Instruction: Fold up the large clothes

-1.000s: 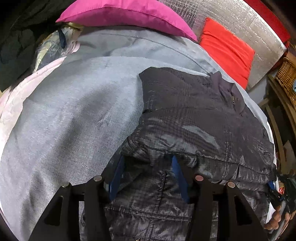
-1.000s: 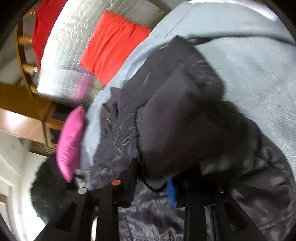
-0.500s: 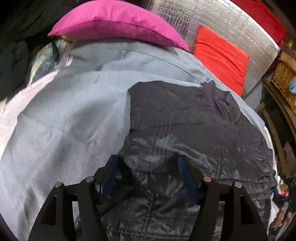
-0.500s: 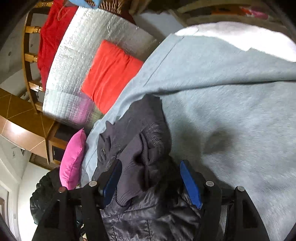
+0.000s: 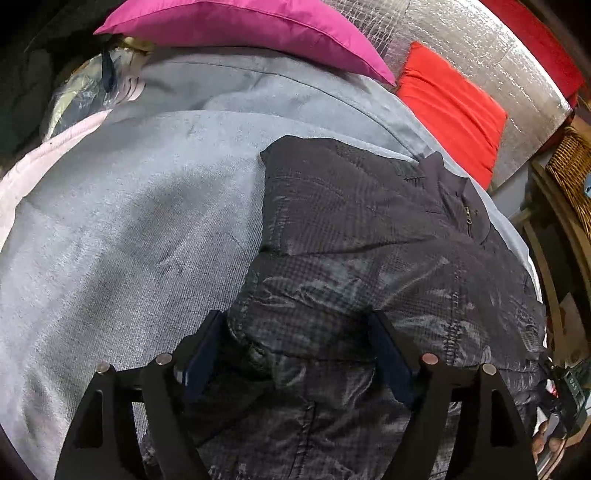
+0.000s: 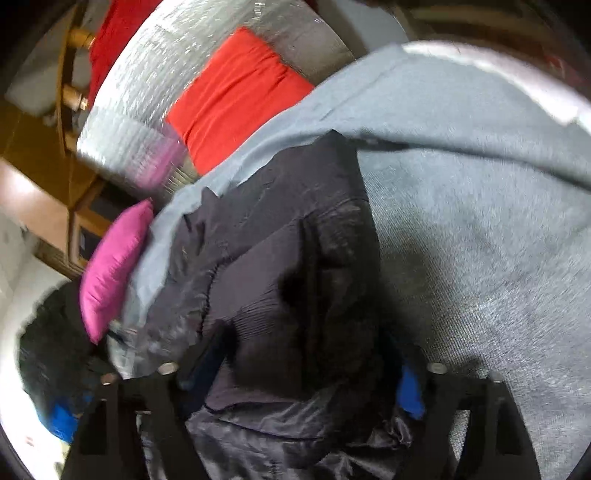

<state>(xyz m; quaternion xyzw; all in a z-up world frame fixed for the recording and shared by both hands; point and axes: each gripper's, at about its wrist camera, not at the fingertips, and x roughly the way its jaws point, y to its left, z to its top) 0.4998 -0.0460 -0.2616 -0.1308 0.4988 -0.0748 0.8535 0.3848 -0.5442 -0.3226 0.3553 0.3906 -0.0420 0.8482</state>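
A black quilted jacket (image 5: 369, 258) lies on a grey blanket (image 5: 129, 240), collar and zip toward the far right. My left gripper (image 5: 295, 354) straddles a puffed fold at the jacket's near edge. Its jaws are opening and the blue pads (image 5: 388, 358) stand clear of the cloth. In the blurred right wrist view the jacket (image 6: 288, 229) lies with a sleeve and its ribbed cuff (image 6: 258, 332) folded over the body. My right gripper (image 6: 306, 376) has that sleeve between its jaws, which are closing; the pads (image 6: 410, 391) do not clearly press on it.
A magenta pillow (image 5: 251, 26) and a red cushion (image 5: 454, 107) lie at the far side against a silver padded panel (image 5: 480, 48). A plastic-wrapped bundle (image 5: 88, 92) sits at the far left. A wicker basket (image 5: 572, 170) and wooden furniture stand at the right. A hand (image 5: 543, 439) shows at the lower right.
The left jaws have spread off the jacket fold that they pinched. The right gripper let go of the bunched sleeve, rolled, and now straddles it again as it lies over the jacket.
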